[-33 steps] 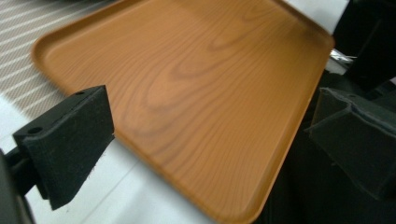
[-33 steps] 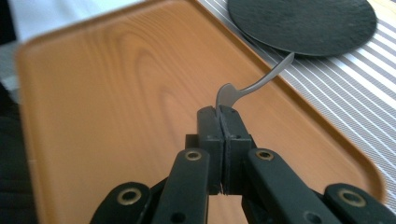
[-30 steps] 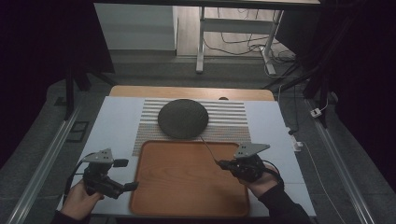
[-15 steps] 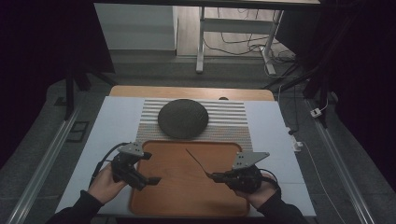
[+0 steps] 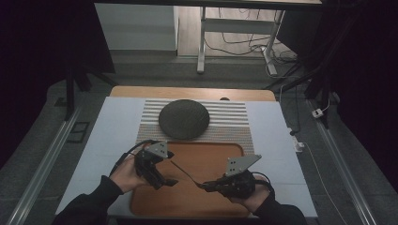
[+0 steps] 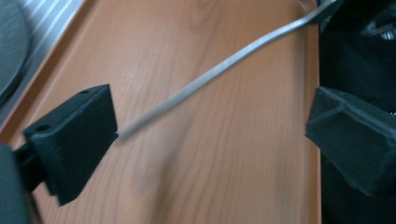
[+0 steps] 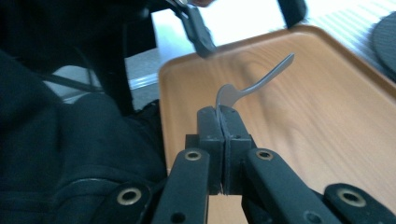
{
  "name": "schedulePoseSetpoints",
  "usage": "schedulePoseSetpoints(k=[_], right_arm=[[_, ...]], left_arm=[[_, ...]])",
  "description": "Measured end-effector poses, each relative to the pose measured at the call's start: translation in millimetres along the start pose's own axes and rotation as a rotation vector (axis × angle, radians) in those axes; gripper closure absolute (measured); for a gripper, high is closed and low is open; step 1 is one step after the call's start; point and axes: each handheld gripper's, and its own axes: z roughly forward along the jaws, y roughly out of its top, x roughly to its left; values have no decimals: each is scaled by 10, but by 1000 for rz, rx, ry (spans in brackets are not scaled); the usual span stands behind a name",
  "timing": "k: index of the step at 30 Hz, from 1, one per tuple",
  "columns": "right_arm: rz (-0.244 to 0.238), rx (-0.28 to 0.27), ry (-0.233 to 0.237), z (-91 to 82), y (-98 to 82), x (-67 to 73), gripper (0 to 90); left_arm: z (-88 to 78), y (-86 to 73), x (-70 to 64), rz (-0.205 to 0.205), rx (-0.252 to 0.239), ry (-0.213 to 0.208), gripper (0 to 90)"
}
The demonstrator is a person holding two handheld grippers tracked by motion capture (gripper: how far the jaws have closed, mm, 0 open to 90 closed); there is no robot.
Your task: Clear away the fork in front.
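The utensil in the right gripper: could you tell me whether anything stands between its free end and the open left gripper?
Nothing visible does. The right gripper is shut on the utensil, whose free end already reaches between the open jaws of the left gripper, above the bare wooden tray.

My right gripper (image 7: pixel 223 122) hides the utensil's (image 7: pixel 254 85) working end, so its kind stays untold.

White table (image 5: pixel 103 136), striped mat (image 5: pixel 234 123), wooden tray (image 5: pixel 206 159)
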Motion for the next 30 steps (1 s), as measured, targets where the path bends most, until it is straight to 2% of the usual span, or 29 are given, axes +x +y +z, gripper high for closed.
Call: schedulePoseSetpoints(k=[3, 5, 6, 7, 8, 9, 10, 11, 12, 13, 14, 15, 16, 17, 18, 19, 20, 21, 22, 23, 26, 28, 30], right_arm=[[-17, 15, 43, 31, 16, 16, 891], [-38, 22, 78, 54, 19, 39, 891], [-38, 22, 78, 54, 19, 39, 891], [-47, 26, 97, 54, 21, 46, 891], [-47, 26, 97, 54, 21, 46, 891], [-53, 27, 114, 52, 25, 48, 891], [-53, 27, 114, 52, 25, 48, 891], [-56, 29, 127, 50, 29, 49, 891], [-56, 29, 127, 50, 29, 49, 891], [-63, 37, 130, 45, 33, 46, 891], [-63, 37, 130, 45, 33, 46, 891], [-63, 41, 138, 41, 34, 42, 891], [-63, 41, 138, 41, 34, 42, 891], [-76, 50, 155, 45, 33, 43, 891], [-76, 50, 155, 45, 33, 43, 891], [-80, 64, 163, 47, 30, 45, 891], [-80, 64, 163, 47, 30, 45, 891], [-85, 78, 175, 50, 23, 41, 890], [-85, 78, 175, 50, 23, 41, 890], [-84, 88, 192, 56, 18, 34, 888], [-78, 88, 203, 60, 11, 21, 872], [-58, 91, 182, 57, 0, -6, 832], [-39, 98, 166, 58, -19, -42, 794]], left_arm=[[73, 96, -29, 89, 47, 0, 99], [128, 141, -63, 164, 92, -11, 241], [128, 141, -63, 164, 92, -11, 272], [165, 144, -80, 208, 125, -31, 349], [165, 144, -80, 208, 125, -31, 382], [193, 145, -100, 240, 147, -23, 411], [193, 145, -100, 240, 147, -23, 460], [198, 153, -117, 267, 154, -43, 496], [198, 153, -117, 267, 154, -43, 530], [197, 160, -131, 286, 159, -48, 570], [195, 172, -142, 311, 171, -50, 570], [198, 182, -158, 333, 179, -58, 635], [203, 193, -173, 359, 189, -73, 635], [223, 212, -203, 394, 214, -101, 719], [223, 212, -203, 394, 214, -101, 769], [250, 219, -233, 427, 232, -118, 782], [250, 219, -233, 427, 232, -118, 792], [270, 217, -263, 452, 246, -124, 800], [270, 217, -263, 452, 246, -124, 806], [281, 212, -288, 483, 255, -135, 814], [291, 204, -312, 484, 271, -152, 841], [304, 194, -332, 476, 283, -170, 852], [331, 191, -344, 450, 297, -185, 862]])
